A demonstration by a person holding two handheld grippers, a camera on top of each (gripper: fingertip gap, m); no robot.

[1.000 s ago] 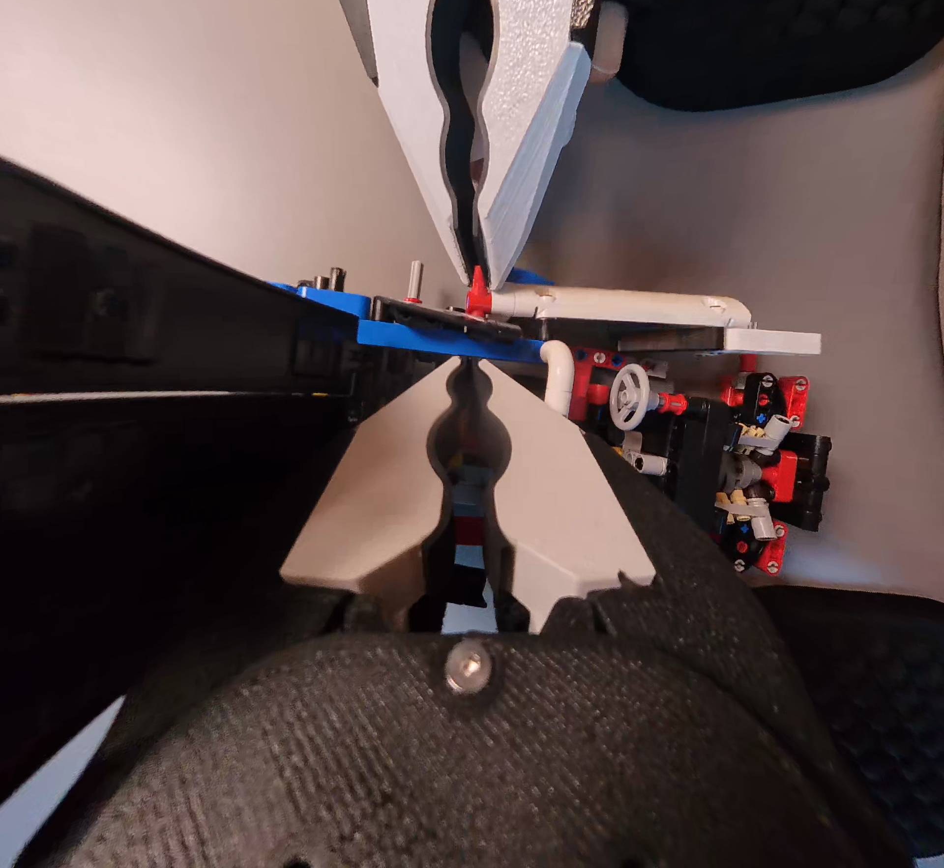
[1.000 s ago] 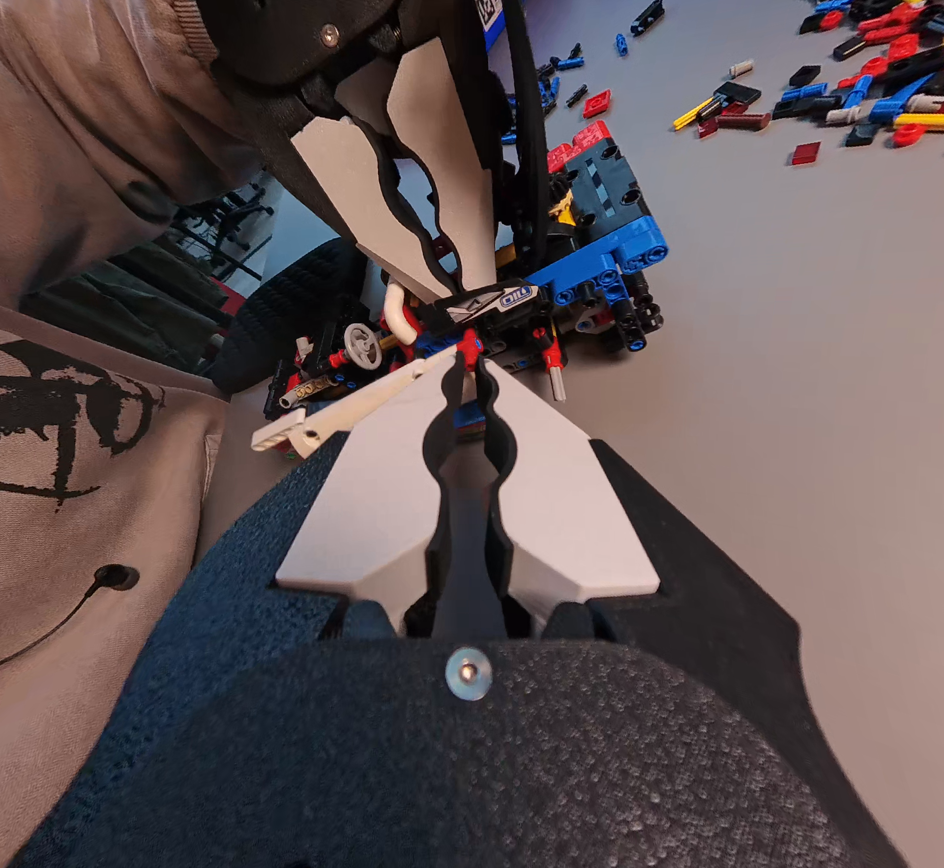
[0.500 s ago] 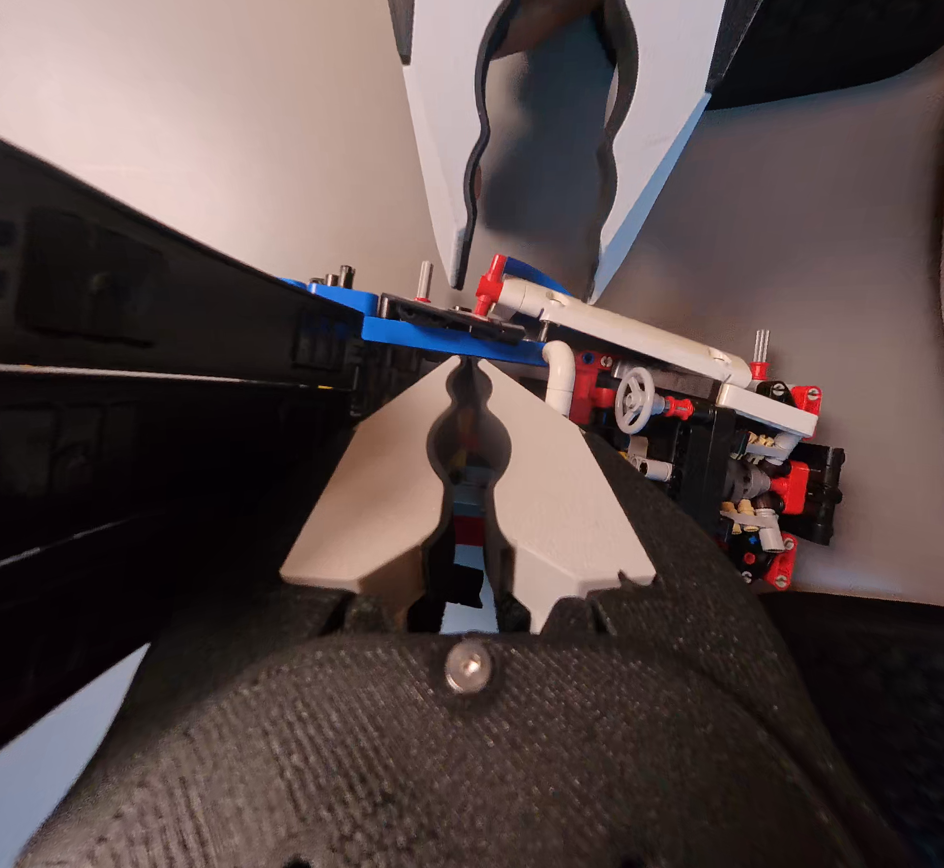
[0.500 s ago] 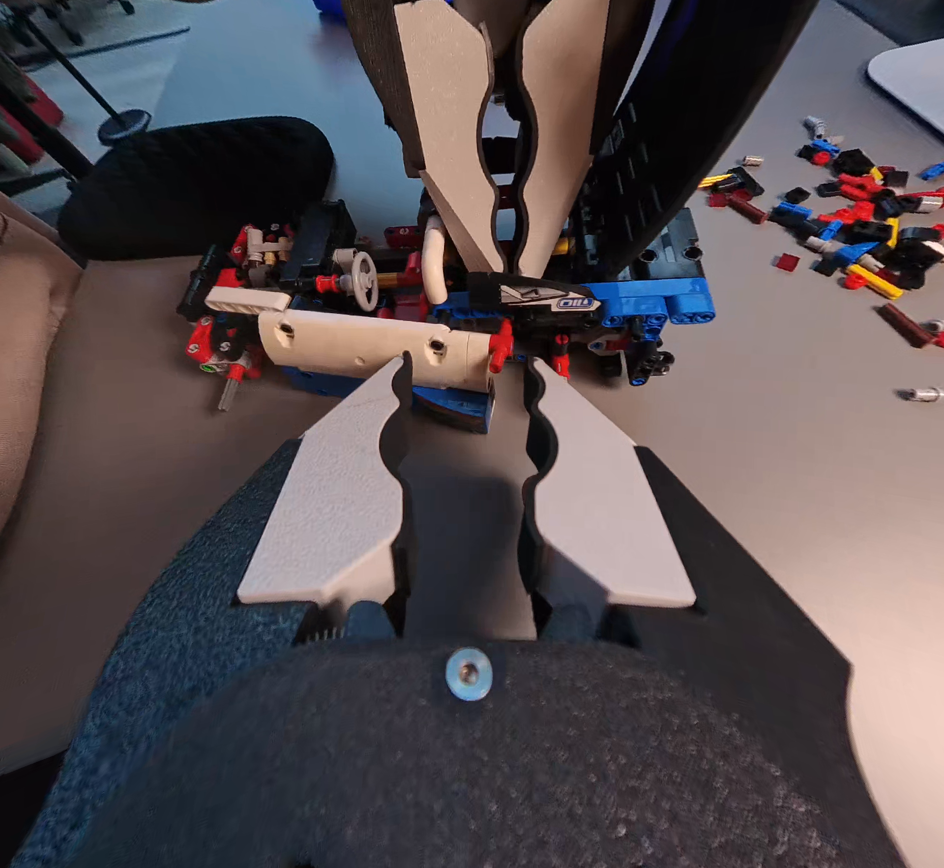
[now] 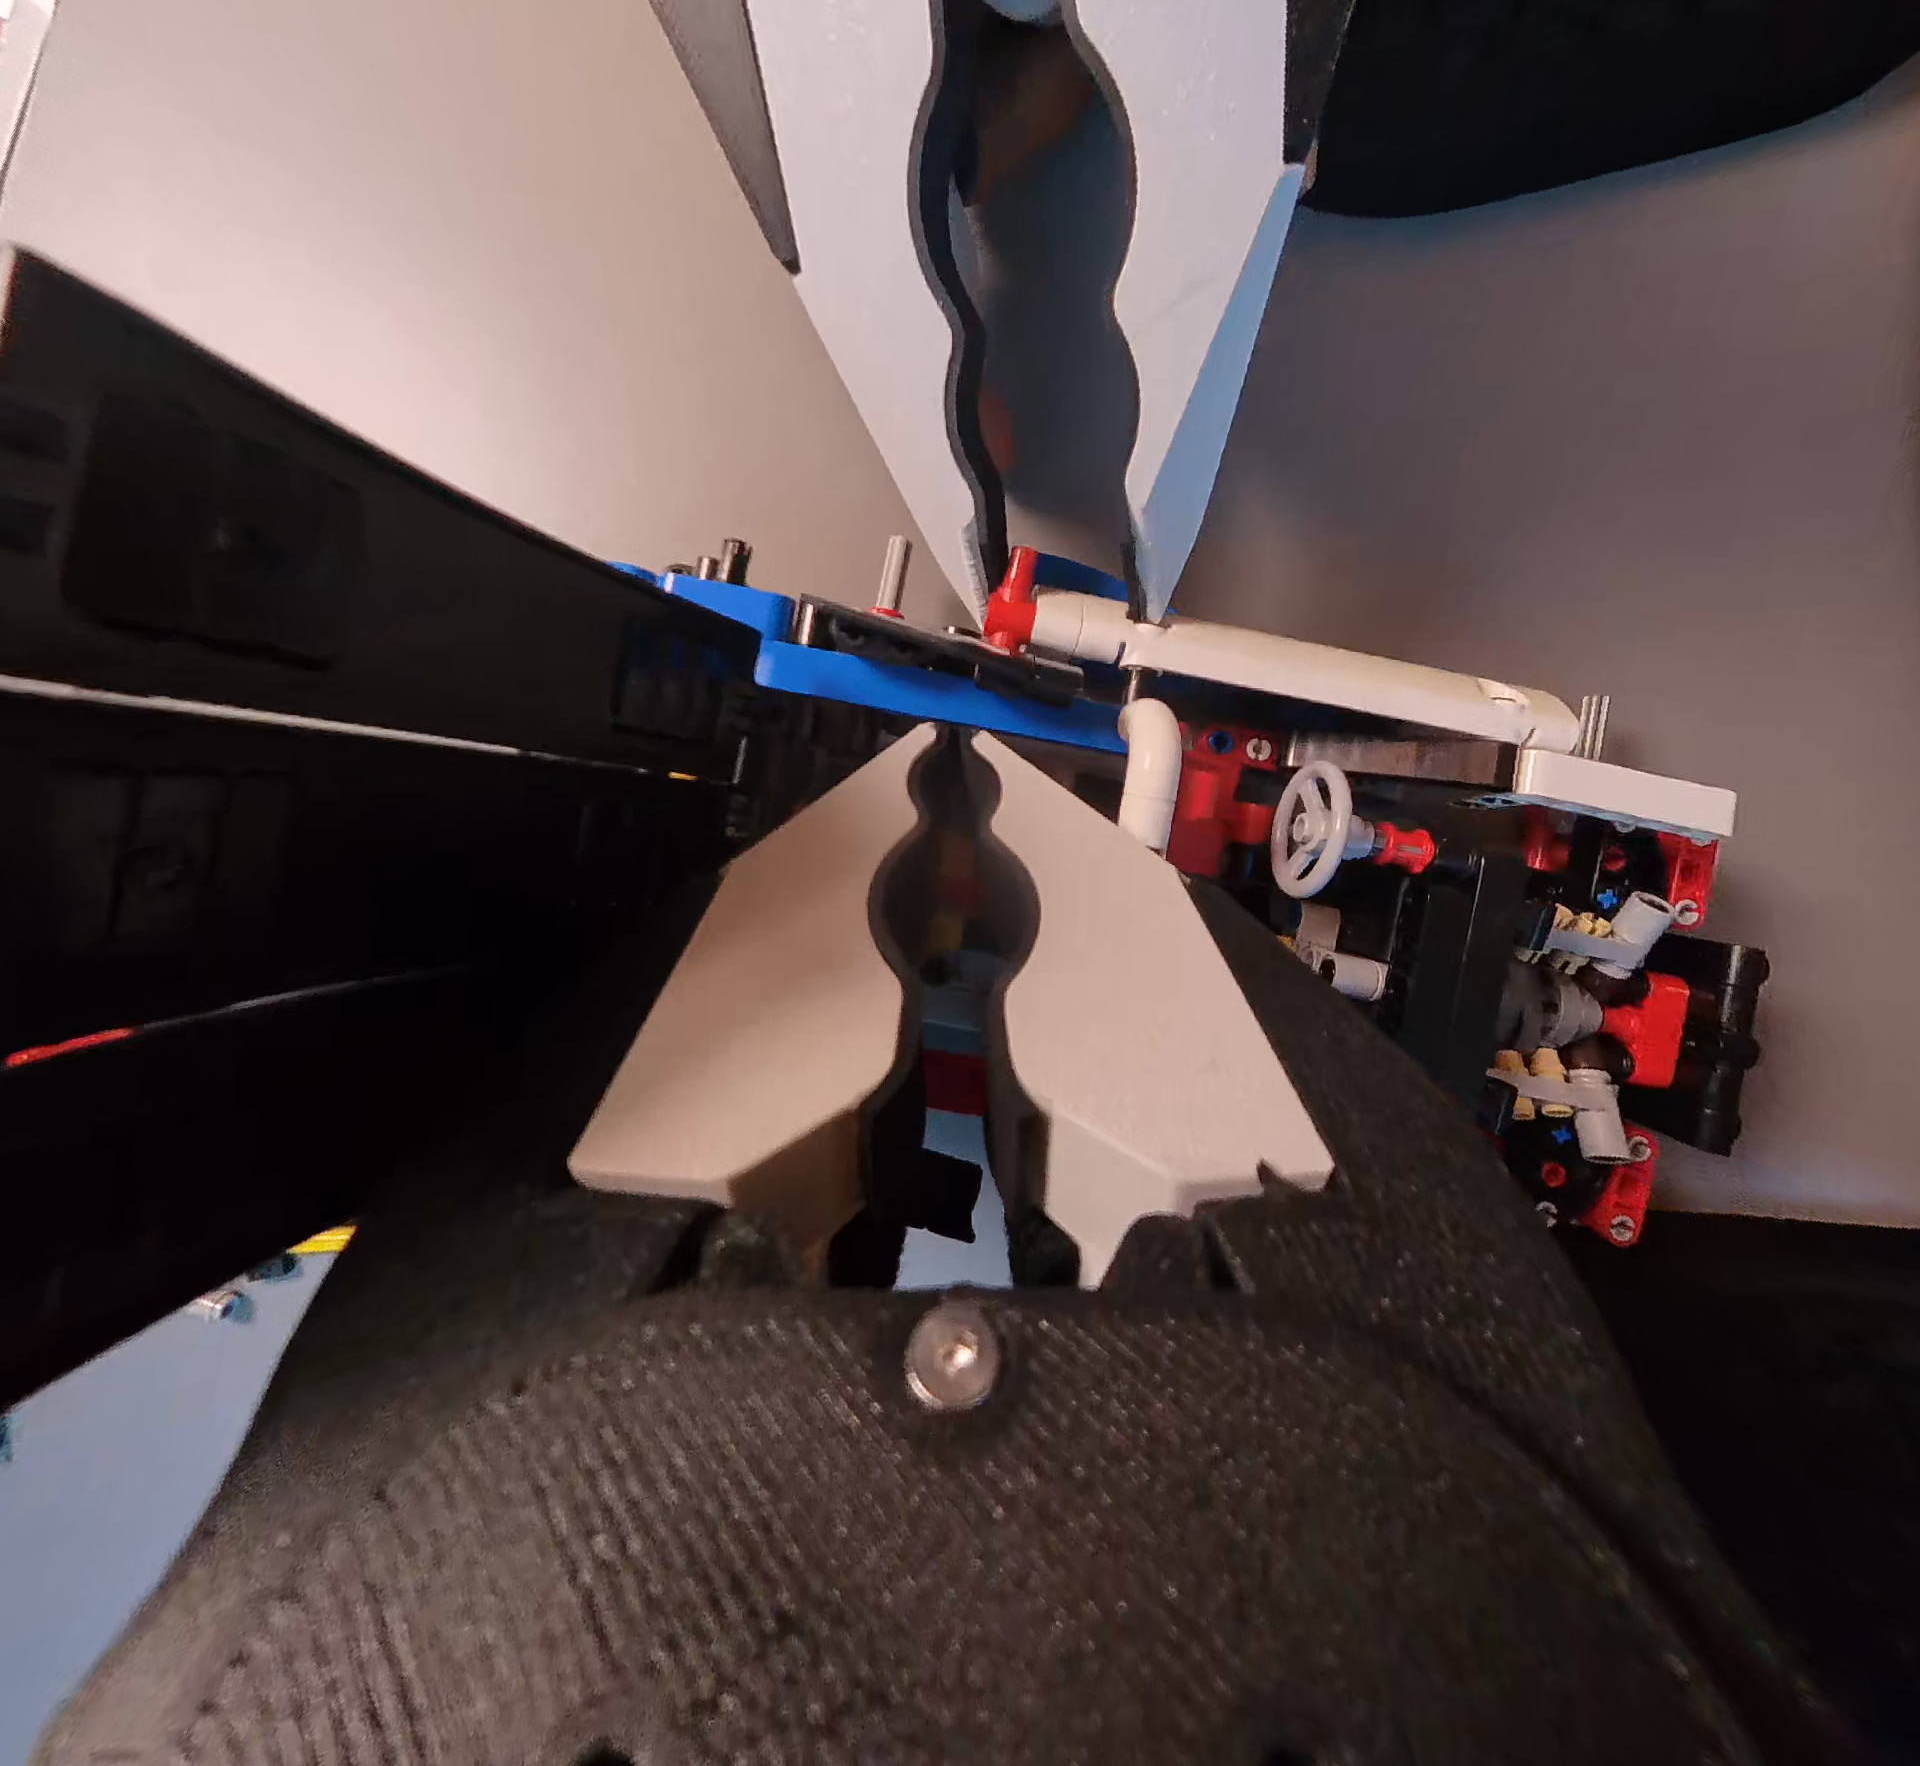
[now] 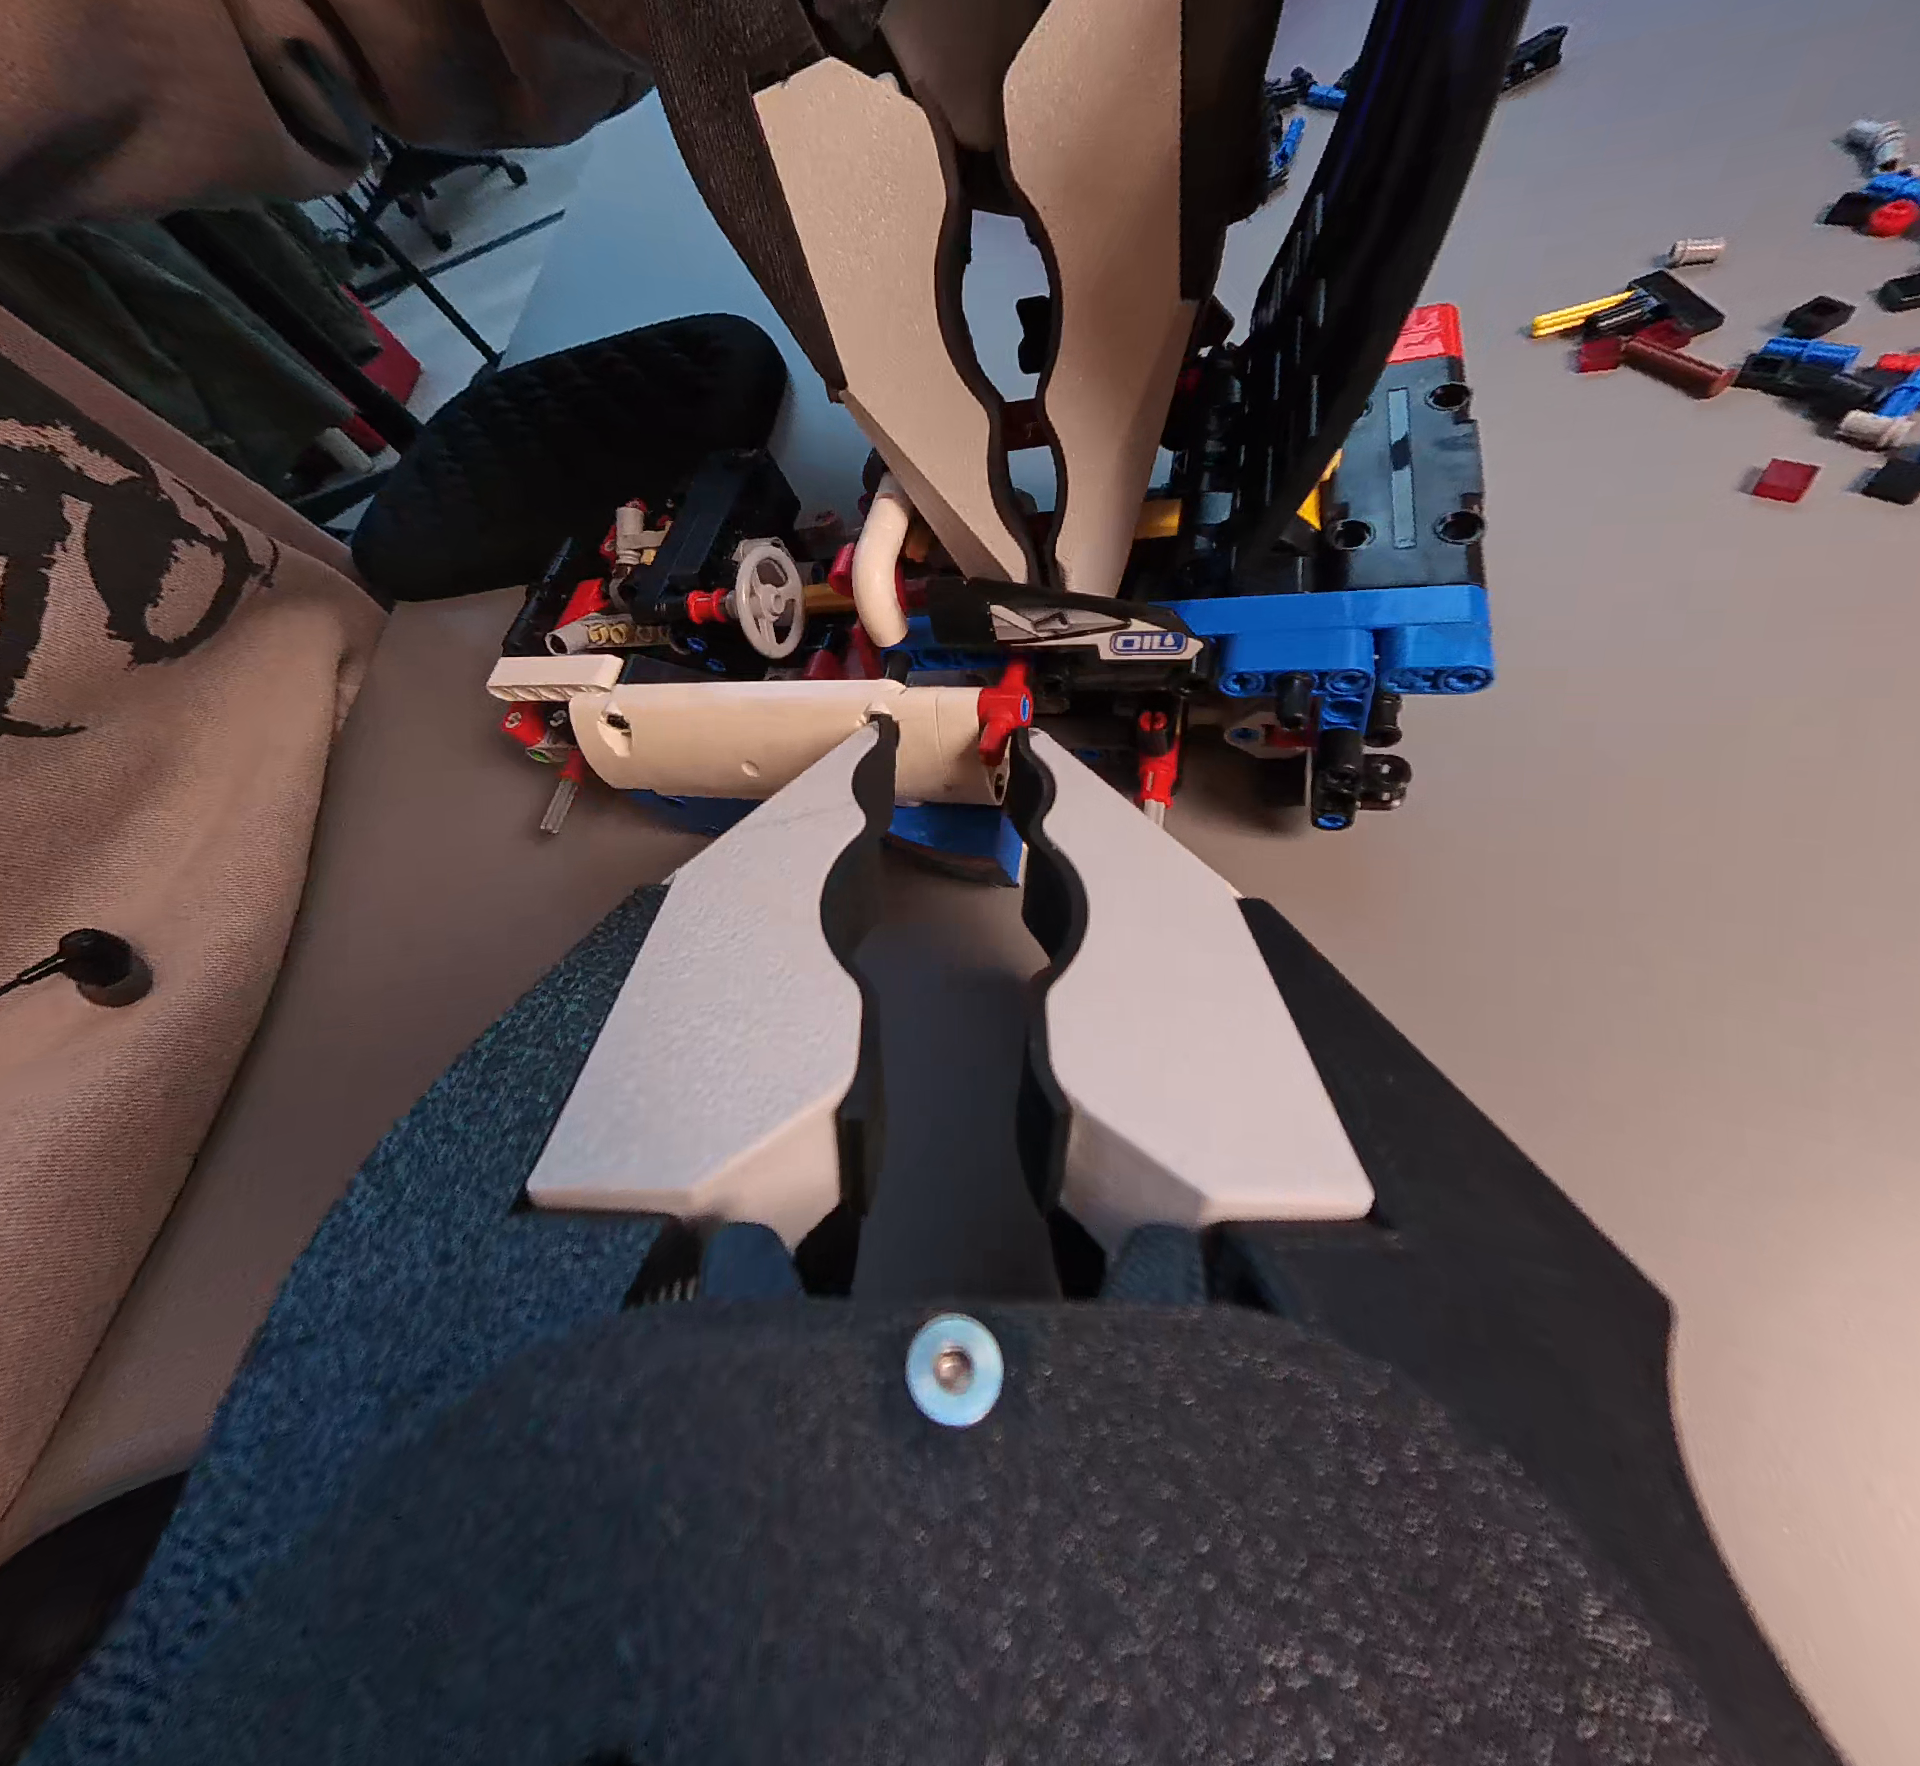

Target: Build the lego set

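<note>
Lego car (image 6: 1039, 656) sits on the grey table (image 6: 1558, 989). My right gripper (image 6: 951, 760), apart earlier, now narrows around its white panel (image 6: 748, 729); left gripper (image 5: 951, 740) stays clamped on the blue edge (image 5: 883, 677). One sticker's writing I skip.

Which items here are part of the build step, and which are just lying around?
In use:
- lego car model
- white panel on its side
- red pin at the panel's end
- right gripper, jaws partly open around the panel's end
- left gripper, shut on the model's top edge

Lying about:
- loose lego pieces on the table
- black office chair
</note>
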